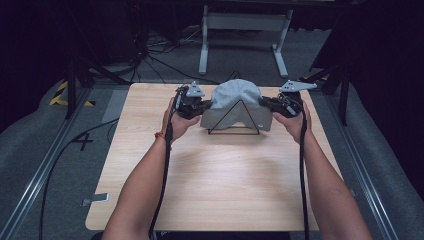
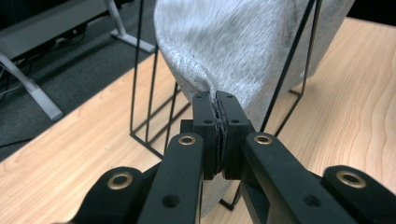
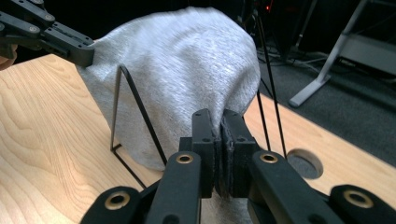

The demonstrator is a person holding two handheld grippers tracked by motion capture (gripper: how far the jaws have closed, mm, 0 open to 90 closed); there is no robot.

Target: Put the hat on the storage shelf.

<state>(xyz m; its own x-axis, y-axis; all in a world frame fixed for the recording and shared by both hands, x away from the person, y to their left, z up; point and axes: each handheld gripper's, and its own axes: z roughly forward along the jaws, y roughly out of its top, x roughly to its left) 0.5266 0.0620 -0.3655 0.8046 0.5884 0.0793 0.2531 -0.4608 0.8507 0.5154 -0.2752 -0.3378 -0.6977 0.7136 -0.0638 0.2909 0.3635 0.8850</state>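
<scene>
A grey cloth (image 1: 234, 102) is draped over a black wire rack (image 1: 234, 131) at the far middle of the wooden table (image 1: 210, 185). My left gripper (image 1: 206, 106) pinches the cloth's left edge, and the right gripper (image 1: 264, 102) pinches its right edge. In the left gripper view the jaws (image 2: 218, 100) are closed on a fold of the cloth (image 2: 233, 42), with the rack's thin wires (image 2: 140, 88) beside it. In the right gripper view my gripper (image 3: 218, 119) grips the cloth (image 3: 187, 70); the other gripper (image 3: 86, 56) holds the far edge at upper left.
A round hole (image 3: 304, 163) is cut in the table near the right gripper. Beyond the table's far edge stand a grey metal stand (image 1: 244, 30) and cables (image 1: 160, 50) on grey carpet. Metal rails (image 1: 45, 165) run along both sides of the table.
</scene>
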